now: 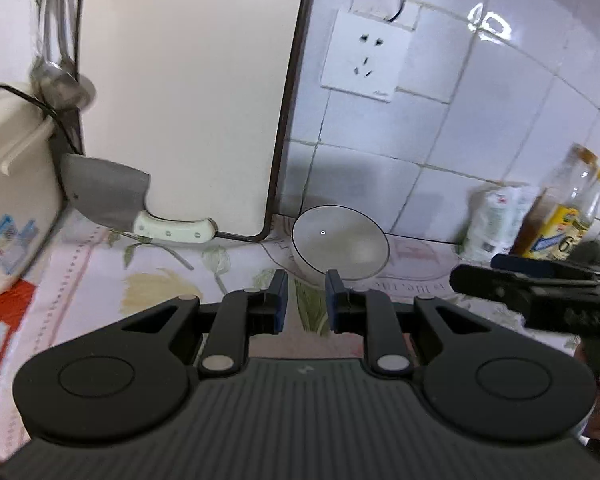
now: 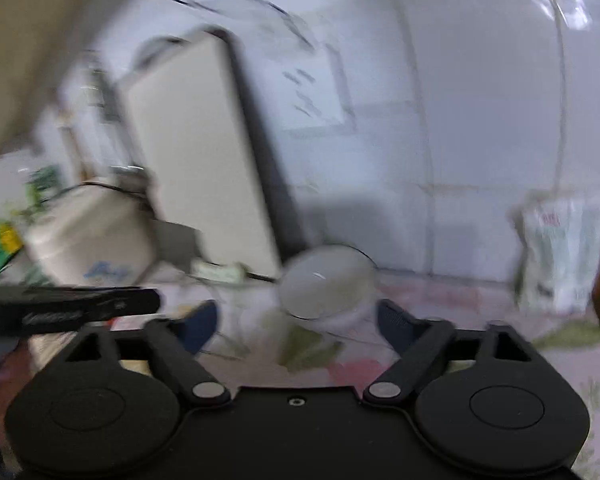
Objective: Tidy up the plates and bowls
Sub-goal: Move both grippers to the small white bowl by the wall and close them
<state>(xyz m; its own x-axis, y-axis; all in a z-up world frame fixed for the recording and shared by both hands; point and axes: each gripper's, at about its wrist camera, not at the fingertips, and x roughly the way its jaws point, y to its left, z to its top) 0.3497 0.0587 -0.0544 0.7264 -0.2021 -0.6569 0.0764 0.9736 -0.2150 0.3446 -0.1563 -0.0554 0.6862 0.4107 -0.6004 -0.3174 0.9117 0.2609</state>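
A white bowl (image 1: 340, 240) with a thin dark rim stands on the floral counter cover, close to the tiled wall and just right of a leaning cutting board. My left gripper (image 1: 306, 286) hovers in front of the bowl, its blue-padded jaws nearly together with nothing between them. The right gripper's body (image 1: 520, 284) reaches in from the right edge. The right wrist view is blurred: the same bowl (image 2: 326, 284) lies just beyond my right gripper (image 2: 298, 320), whose jaws stand wide apart and empty. The left gripper's body (image 2: 80, 308) shows at the left.
A pale cutting board (image 1: 188, 100) leans on the wall with a cleaver (image 1: 108, 192) at its foot. A white appliance (image 1: 8, 184) stands left, with ladles (image 1: 60, 80) hanging above it. Oil bottles (image 1: 560, 216) and a white bag (image 1: 496, 220) stand right. A wall socket (image 1: 364, 56) is above the bowl.
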